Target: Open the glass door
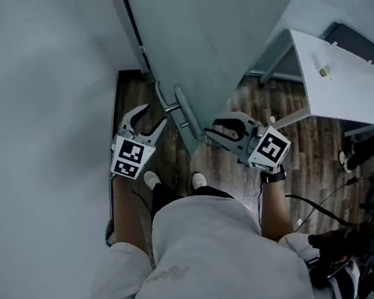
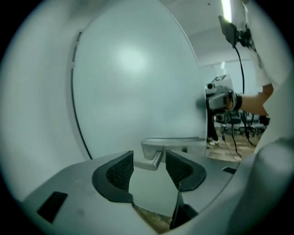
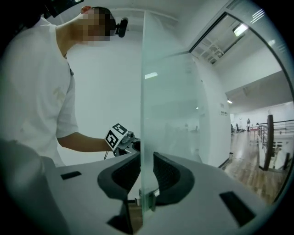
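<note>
Nearest the person, the left gripper (image 2: 149,160) stands with its jaws spread about as wide as they go; nothing is pressed between the pads, so it holds nothing. On the pane's other side, the right gripper (image 3: 147,163) has its jaws closed over the free edge of the tall frosted glass door (image 1: 217,28), one pad against each face; it looks to be gripping it.

Just past the left gripper's tips sits the brushed-metal lever handle (image 2: 173,144); it lies straight ahead of that open mouth, its long bar running level along the door's face towards the free edge; it is near the tips but apart from the pads.

The door itself stands ajar between the two grippers; its free edge points back at the person, and its other side reaches away towards the pale wall (image 1: 31,99). Beyond it lie a brown wood-plank floor (image 1: 314,150) and a white flat-topped table (image 1: 342,82).

To my eye the right gripper is the one placed to swing the door, pushing across the pane rather than along its edge; the left gripper would have to move forward to take the lever.
</note>
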Available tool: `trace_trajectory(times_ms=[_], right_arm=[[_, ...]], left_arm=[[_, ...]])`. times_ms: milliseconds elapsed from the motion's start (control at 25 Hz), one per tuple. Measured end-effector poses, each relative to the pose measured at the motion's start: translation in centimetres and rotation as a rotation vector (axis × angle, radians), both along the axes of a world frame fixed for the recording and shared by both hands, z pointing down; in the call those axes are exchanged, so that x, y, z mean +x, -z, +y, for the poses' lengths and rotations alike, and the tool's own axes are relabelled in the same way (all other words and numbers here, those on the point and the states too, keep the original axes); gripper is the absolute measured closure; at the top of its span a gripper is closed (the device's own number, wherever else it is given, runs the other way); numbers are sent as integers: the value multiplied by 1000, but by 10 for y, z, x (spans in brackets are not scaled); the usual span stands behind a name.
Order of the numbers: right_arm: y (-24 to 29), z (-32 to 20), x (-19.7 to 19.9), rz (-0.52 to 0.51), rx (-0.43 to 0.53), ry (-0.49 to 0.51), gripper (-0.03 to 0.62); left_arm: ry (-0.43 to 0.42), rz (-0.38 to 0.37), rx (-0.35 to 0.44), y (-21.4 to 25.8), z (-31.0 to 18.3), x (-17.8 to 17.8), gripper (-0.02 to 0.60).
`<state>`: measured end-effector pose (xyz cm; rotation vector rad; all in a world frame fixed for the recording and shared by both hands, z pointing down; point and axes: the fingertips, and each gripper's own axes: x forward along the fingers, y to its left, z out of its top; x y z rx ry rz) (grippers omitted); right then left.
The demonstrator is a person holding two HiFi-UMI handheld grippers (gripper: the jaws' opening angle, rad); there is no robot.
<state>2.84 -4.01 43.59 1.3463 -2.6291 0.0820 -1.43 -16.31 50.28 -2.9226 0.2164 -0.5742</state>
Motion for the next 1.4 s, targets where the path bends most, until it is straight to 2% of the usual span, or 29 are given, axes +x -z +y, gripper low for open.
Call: trace_trajectory(times_ms=[120, 280, 360, 440, 560, 640, 800, 920, 1080, 1280, 1400], right_arm=[[-6, -11, -35, 74, -12, 81, 523], [4, -17, -54, 166, 14, 170, 509], [1, -23, -66, 166, -1, 189, 507], [-3, -31, -87, 135, -8, 196, 507], [-5, -43, -121, 82, 26, 196, 507], [-10, -47, -134, 55, -3, 194, 507], [-14, -62, -166, 37, -19, 260, 507], [-12, -77, -195, 49, 22, 313, 507], [-13, -99, -226, 65, 69, 333, 507], [-11, -113, -266, -13, 68, 414, 507], [-18, -134, -299, -15, 51, 447, 507]], left_arm=[[133, 112, -69, 7, -8, -42, 364], [344, 264, -70, 30, -23, -75, 371], [400, 330, -66, 38, -29, -93, 371], [417, 365, -64, 42, -33, -116, 374], [438, 384, -55, 42, -34, -148, 384], [464, 387, -46, 39, -35, -160, 393], [601, 381, 10, 31, -54, -192, 411], [689, 412, 2, 28, -68, -220, 411], [745, 412, 16, 30, -84, -250, 411], [796, 396, 7, 24, -87, -287, 411], [856, 428, -17, 21, -97, -326, 414]])
